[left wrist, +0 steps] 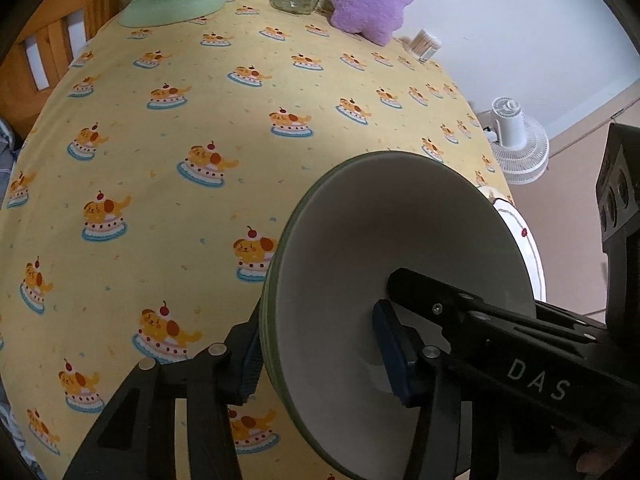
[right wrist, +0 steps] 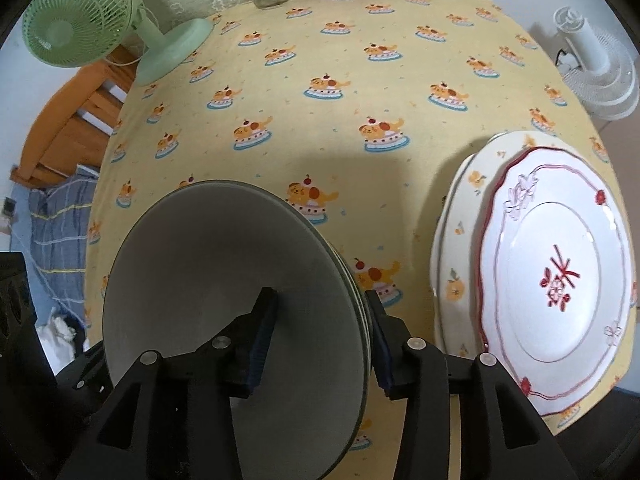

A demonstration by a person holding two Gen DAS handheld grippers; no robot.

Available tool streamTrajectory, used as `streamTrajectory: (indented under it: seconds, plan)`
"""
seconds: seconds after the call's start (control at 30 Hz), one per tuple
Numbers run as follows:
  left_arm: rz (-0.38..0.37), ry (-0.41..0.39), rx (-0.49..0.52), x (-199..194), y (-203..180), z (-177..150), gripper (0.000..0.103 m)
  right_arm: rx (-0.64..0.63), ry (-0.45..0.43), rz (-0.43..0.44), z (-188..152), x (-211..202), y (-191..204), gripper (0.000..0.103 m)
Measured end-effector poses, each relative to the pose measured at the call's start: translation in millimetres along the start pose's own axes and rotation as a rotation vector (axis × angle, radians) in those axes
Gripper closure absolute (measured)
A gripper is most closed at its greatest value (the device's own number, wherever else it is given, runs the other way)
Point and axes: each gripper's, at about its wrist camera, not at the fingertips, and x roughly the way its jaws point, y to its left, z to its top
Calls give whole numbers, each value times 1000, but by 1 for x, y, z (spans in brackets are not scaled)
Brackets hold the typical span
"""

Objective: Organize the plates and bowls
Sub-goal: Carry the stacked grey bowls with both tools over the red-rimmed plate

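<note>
Nearest you, both grippers straddle the rim of the green-edged bowls [right wrist: 224,280], which look nested. Your left gripper [left wrist: 320,360] has one pad inside and one outside the wall, seemingly pinching it; your right gripper [right wrist: 320,340] stands slightly apart from its side, not clamped. Beyond, the stacked plates [right wrist: 556,280] rest on the tablecloth [right wrist: 320,140]. You seem mid-handover; next, set the bowls down beside the plates.

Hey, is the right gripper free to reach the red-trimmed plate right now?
Probably not yet: the right gripper straddles the bowl's rim. Once clear, nothing stands between it and the red-trimmed plate.
</note>
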Motion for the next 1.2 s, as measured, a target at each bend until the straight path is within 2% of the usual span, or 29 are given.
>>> streamTrajectory:
  seconds: [0.53, 0.73, 0.93, 1.2]
  plan:
    - [131, -44, -112, -4, -18, -12, 53, -70, 32, 148, 3, 1, -17, 57]
    - [130, -44, -165, -1, -26, -20, 53, -91, 48, 157, 0, -3, -28, 57]
    - [107, -38, -131, -3, -37, -20, 54, -68, 35, 138, -6, -13, -34, 57]
    - [62, -56, -32, -25, -53, -16, 54, -6, -33, 100, -16, -50, -37, 57]
